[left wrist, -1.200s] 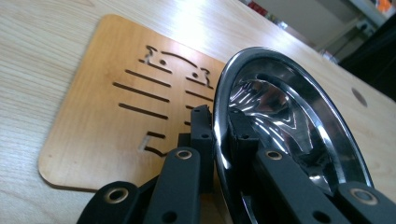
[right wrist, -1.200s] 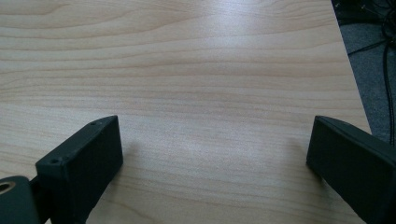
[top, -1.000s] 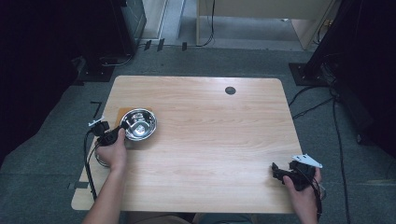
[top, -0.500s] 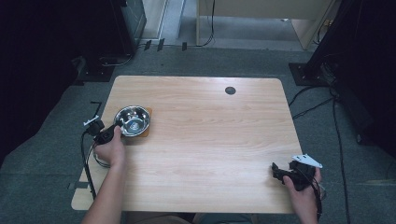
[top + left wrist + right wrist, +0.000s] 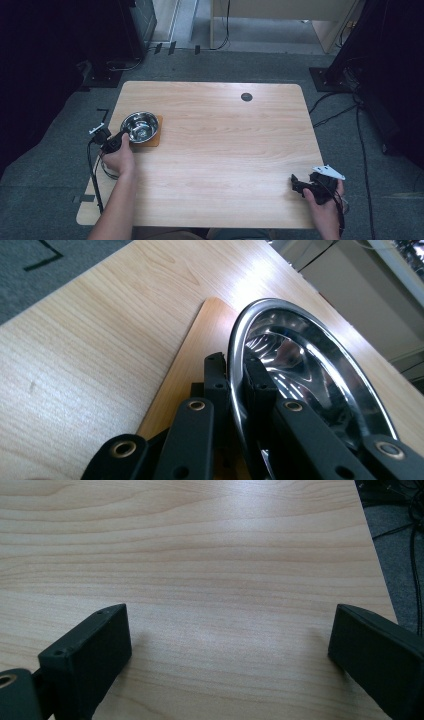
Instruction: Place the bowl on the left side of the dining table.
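the left gripper (image 5: 119, 142) has its jaws clenched on the rim of the steel bowl (image 5: 140, 127), one inside, one outside, the bowl sitting on an orange mat (image 5: 156, 138). looks light, stiff and slippery; the rim is the place. right gripper (image 5: 298, 185) rests released over bare worktop (image 5: 225, 150).

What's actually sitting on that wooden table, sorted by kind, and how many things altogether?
Steel bowl: 1, its rim clamped in the left gripper
Orange-brown mat under the bowl: 1
Hand-held grippers: 2, counting the right gripper, open over bare table
Total: 4
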A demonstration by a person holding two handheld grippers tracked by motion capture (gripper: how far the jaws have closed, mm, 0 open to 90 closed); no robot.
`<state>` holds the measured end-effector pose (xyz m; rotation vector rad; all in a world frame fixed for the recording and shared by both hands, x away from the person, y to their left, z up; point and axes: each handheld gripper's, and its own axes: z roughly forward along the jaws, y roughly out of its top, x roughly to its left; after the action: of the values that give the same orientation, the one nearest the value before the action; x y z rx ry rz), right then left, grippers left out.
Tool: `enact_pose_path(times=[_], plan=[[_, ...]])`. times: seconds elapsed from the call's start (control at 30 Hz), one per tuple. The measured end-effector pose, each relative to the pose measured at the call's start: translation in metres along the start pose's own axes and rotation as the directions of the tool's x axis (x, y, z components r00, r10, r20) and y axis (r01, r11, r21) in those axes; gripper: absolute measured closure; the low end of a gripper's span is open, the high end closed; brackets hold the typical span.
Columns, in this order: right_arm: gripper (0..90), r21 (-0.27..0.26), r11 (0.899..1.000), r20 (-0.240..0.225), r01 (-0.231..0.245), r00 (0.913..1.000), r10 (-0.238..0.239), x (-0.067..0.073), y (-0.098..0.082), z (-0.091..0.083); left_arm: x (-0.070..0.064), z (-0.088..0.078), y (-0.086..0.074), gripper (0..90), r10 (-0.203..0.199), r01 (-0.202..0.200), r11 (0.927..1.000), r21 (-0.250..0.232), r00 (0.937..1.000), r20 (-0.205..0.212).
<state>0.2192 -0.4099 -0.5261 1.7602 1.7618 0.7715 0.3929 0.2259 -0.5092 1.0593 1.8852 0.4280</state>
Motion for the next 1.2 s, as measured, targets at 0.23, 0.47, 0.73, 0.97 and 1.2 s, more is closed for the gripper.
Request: enact_pose_path(times=[0.23, 0.47, 0.73, 0.97, 1.2], plan=[[3.1, 0.001, 1.000, 0.000, -0.001, 1.0000, 0.001, 0.0001, 0.0000, 0.0000, -0.0076, 0.0014, 0.0029, 83.7, 0.021, -0.022, 0.9997, -0.006, 0.9996, -0.019], [3.1, 0.000, 1.000, 0.000, -0.001, 1.0000, 0.001, 0.0001, 0.0000, 0.0000, -0.0043, 0.0059, 0.0015, 79.3, 0.029, -0.029, 0.9996, 0.001, 0.9992, -0.027], [3.1, 0.000, 1.000, 0.000, 0.000, 1.0000, 0.000, 0.0000, 0.0000, 0.0000, -0.0041, 0.0066, 0.0015, 71.1, 0.059, -0.058, 0.9983, 0.009, 0.9968, -0.054], [3.1, 0.000, 1.000, 0.000, 0.001, 1.0000, -0.001, 0.0000, 0.0000, 0.0000, -0.0037, 0.0058, 0.0046, 74.8, 0.033, -0.033, 0.9994, 0.006, 0.9987, -0.038], [3.1, 0.000, 1.000, 0.000, 0.000, 1.0000, 0.000, 0.0000, 0.0000, 0.0000, -0.0049, 0.0028, 0.0063, 76.2, 0.082, -0.082, 0.9966, -0.008, 0.9965, -0.011]])
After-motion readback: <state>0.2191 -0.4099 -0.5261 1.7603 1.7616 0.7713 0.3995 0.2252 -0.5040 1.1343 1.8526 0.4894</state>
